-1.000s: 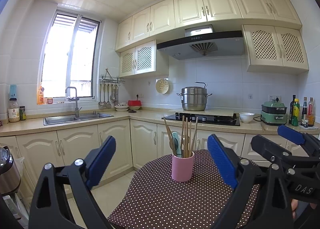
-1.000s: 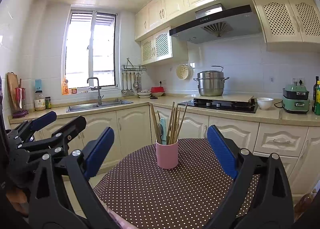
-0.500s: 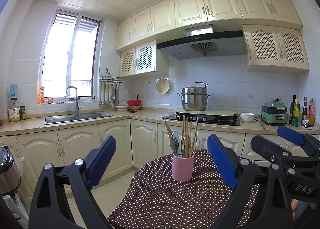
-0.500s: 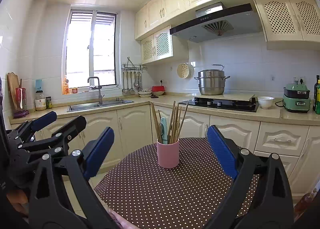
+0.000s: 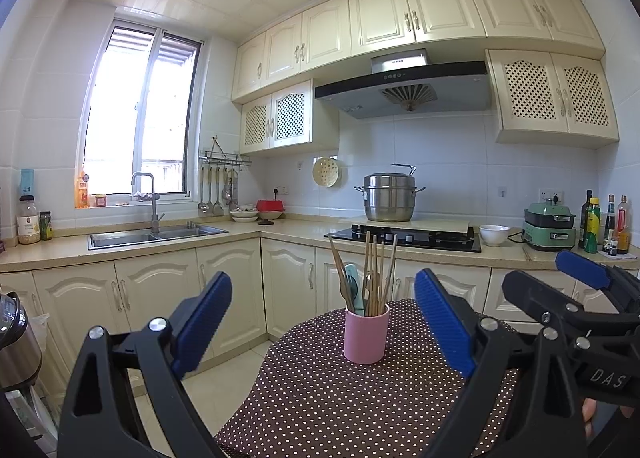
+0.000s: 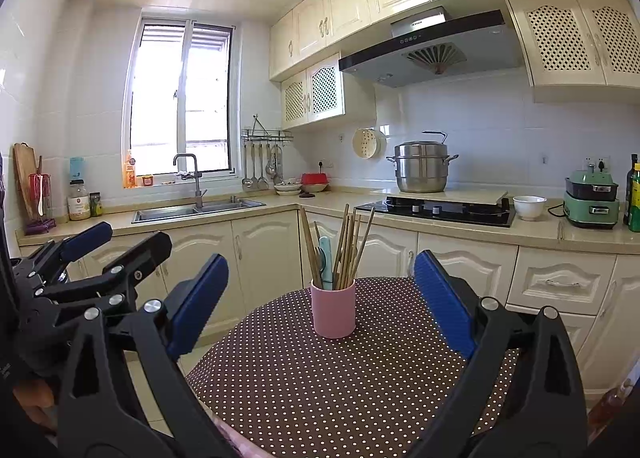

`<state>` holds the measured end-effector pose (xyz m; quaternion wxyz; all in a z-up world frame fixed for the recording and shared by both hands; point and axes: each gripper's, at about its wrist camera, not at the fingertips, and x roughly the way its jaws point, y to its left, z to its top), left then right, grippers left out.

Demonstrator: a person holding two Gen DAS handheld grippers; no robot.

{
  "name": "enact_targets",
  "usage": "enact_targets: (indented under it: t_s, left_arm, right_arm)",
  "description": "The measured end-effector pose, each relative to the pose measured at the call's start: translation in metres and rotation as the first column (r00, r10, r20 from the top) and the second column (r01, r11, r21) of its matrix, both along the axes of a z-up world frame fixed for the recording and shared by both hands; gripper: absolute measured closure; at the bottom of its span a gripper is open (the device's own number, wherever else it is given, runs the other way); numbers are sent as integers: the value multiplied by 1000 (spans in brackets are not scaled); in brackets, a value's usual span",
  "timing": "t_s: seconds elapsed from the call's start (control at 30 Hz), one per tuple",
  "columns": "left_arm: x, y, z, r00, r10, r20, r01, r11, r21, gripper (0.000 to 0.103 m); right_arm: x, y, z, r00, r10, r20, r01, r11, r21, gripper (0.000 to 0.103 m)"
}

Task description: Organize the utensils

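Observation:
A pink cup [image 5: 366, 334] stands upright near the far edge of a round table with a brown polka-dot cloth [image 5: 320, 410]. It holds several wooden chopsticks [image 5: 374, 270], a wooden spoon and a teal utensil. It also shows in the right wrist view [image 6: 333, 310]. My left gripper [image 5: 322, 322] is open and empty, held back from the cup. My right gripper [image 6: 320, 306] is open and empty, also short of the cup. Each gripper shows at the edge of the other's view.
Cream kitchen cabinets and a counter run behind the table, with a sink [image 5: 156, 234], a black hob [image 5: 404, 236] with a steel pot [image 5: 390, 198], a white bowl [image 5: 494, 235], a green appliance and bottles [image 5: 600, 226]. A steel kettle [image 5: 16, 342] stands at the left.
Both views have barely shifted; the cup sits very slightly further right in each. Both grippers stay open.

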<state>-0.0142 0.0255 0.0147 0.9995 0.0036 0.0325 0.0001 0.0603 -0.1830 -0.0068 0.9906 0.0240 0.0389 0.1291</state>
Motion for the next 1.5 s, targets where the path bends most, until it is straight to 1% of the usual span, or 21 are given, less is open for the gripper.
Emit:
enact_targets:
  t_s: [1.07,1.5]
  left_arm:
    - [0,1,0,1000,1,-1,-1,1000,4,12]
    - [0,0,-5,1000,3,-1,-3,1000,7,12]
  right_arm:
    - [-1,1,-2,1000,-2,-16,3,1000,7,10]
    - [-1,1,-2,1000,-2,-17,2,1000,8,10]
